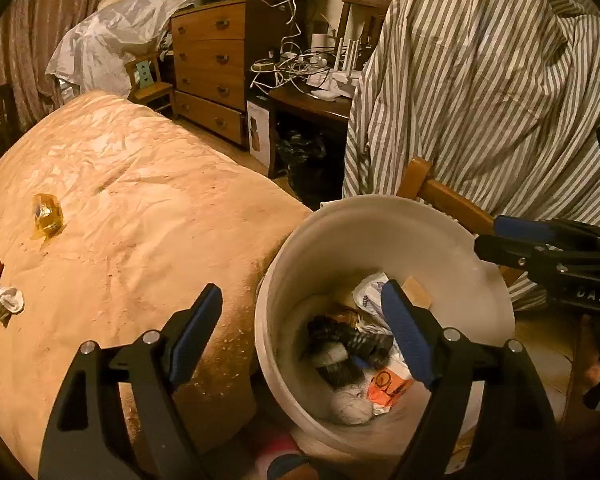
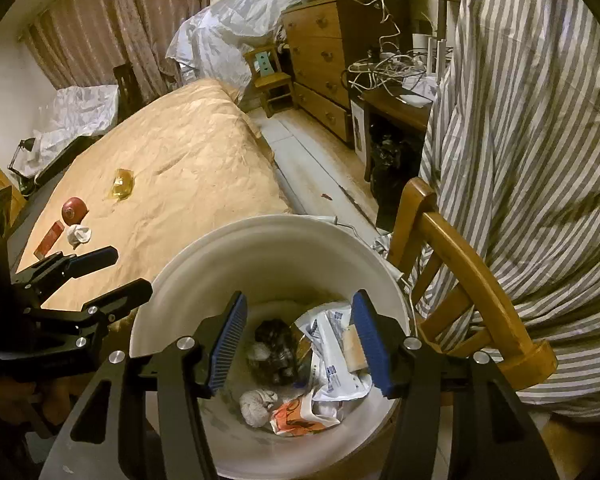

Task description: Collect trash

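Left of the white bucket (image 2: 260,256), remaining trash including the crumpled tissue (image 1: 6,300) lies on the bed (image 1: 140,184), nearer the empty, open left hand-held gripper (image 1: 300,320); the right hand-held gripper (image 2: 298,340) gapes empty over the bucket.

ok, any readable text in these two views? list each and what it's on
"DAS" on the body of the right gripper, seen in the left wrist view.
Blue print on the white wrapper in the bucket: too blurred to read.
Orange wrapper, red packet on the bed: markings illegible.
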`<state>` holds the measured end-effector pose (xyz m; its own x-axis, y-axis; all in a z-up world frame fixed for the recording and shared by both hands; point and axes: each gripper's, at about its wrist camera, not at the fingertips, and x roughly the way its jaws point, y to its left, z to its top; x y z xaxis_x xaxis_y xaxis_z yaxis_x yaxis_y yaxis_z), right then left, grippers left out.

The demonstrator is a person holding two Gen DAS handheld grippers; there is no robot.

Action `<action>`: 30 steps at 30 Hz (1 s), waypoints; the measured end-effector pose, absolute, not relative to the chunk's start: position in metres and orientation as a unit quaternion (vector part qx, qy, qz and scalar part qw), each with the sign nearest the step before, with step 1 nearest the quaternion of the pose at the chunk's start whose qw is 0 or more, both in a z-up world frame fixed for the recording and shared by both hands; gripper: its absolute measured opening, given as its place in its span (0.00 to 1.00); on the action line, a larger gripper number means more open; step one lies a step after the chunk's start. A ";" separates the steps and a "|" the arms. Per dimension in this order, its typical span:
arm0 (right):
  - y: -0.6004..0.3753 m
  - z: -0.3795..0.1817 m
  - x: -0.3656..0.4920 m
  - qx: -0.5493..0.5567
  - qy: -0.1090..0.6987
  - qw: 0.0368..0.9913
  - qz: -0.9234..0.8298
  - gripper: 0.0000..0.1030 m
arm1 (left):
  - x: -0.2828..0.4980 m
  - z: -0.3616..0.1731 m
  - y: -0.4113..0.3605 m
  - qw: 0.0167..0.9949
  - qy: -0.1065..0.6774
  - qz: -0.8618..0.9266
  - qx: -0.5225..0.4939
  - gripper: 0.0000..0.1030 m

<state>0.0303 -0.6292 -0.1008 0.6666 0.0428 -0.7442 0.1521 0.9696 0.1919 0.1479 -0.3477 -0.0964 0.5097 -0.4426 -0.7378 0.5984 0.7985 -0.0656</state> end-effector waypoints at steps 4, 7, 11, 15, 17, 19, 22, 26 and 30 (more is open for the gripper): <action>-0.628 -0.100 0.024 0.127 0.401 0.907 -0.028 0.56 | 0.147 -0.097 -0.346 0.866 0.390 -0.297 0.103 0.80; -0.625 -0.099 0.018 0.122 0.394 0.910 -0.029 0.62 | 0.145 -0.096 -0.345 0.868 0.387 -0.295 0.106 0.81; -0.614 -0.090 0.007 0.103 0.378 0.919 -0.038 0.69 | 0.144 -0.095 -0.344 0.869 0.384 -0.294 0.107 0.82; -0.604 -0.080 -0.004 0.093 0.358 0.928 -0.044 0.78 | 0.141 -0.095 -0.342 0.869 0.383 -0.293 0.108 0.86; -0.601 -0.077 -0.010 0.087 0.350 0.931 -0.049 0.82 | 0.140 -0.095 -0.340 0.870 0.382 -0.291 0.109 0.87; -0.596 -0.074 -0.017 0.086 0.344 0.933 -0.051 0.85 | 0.138 -0.094 -0.337 0.871 0.381 -0.291 0.108 0.89; -0.591 -0.073 -0.026 0.087 0.338 0.936 -0.054 0.90 | 0.136 -0.093 -0.333 0.872 0.379 -0.291 0.109 0.92; -0.586 -0.073 -0.037 0.092 0.330 0.938 -0.058 0.95 | 0.132 -0.091 -0.326 0.875 0.374 -0.289 0.106 0.94; -0.581 -0.073 -0.047 0.093 0.321 0.940 -0.064 0.95 | 0.129 -0.087 -0.316 0.881 0.367 -0.280 0.104 0.94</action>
